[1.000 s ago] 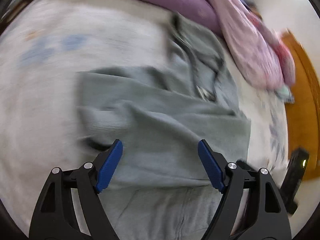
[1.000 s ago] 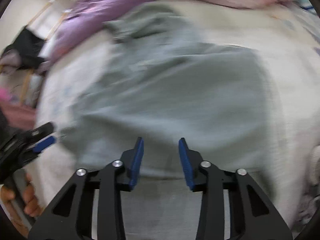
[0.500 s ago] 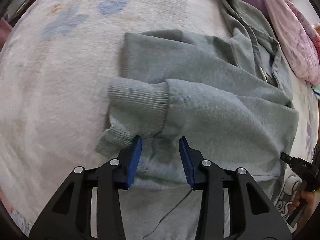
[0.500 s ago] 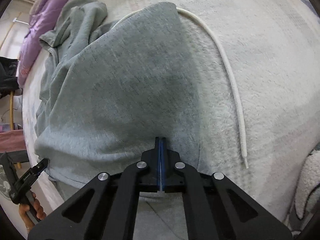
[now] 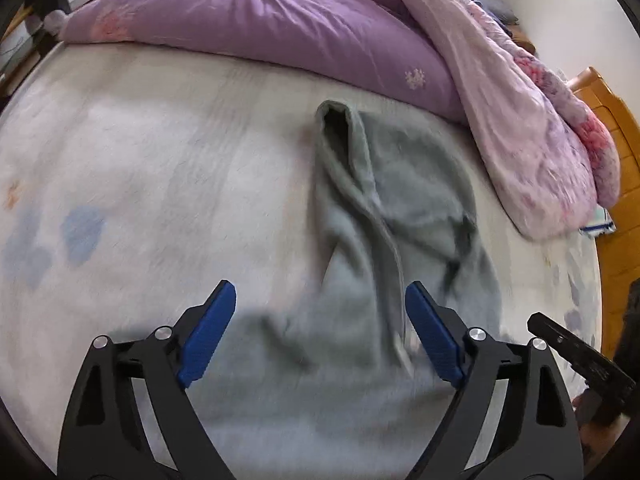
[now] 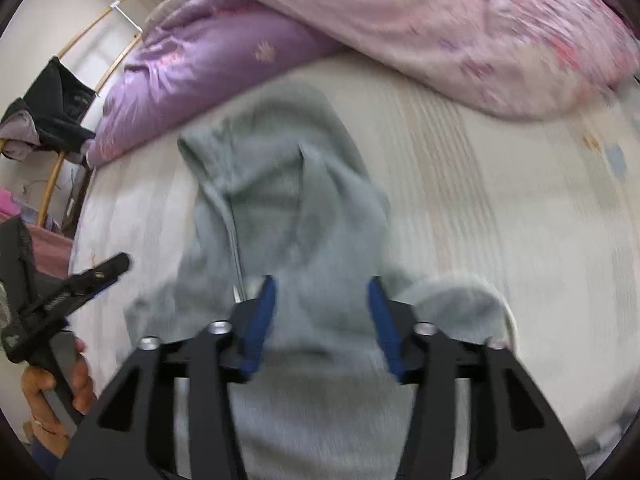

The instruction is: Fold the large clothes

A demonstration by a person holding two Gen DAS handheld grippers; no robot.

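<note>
The grey fleece hooded sweatshirt (image 5: 392, 240) lay partly folded on the pale fleecy bed cover (image 5: 160, 184), hood toward the purple quilt (image 5: 260, 16). The left gripper (image 5: 320, 336) and right gripper (image 6: 320, 320) were opening above it, pinching nothing — the risk was loose layers slumping and the drawcord (image 5: 394, 272) snagging a finger.

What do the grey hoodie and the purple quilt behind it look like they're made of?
Hoodie: likely thick cotton-blend fleece, matte and slightly fuzzy, falling in soft heavy folds. Quilt: thin, smooth woven cover with a faint sheen and fine wrinkles over puffy filling; cotton or polyester, can't tell.
</note>
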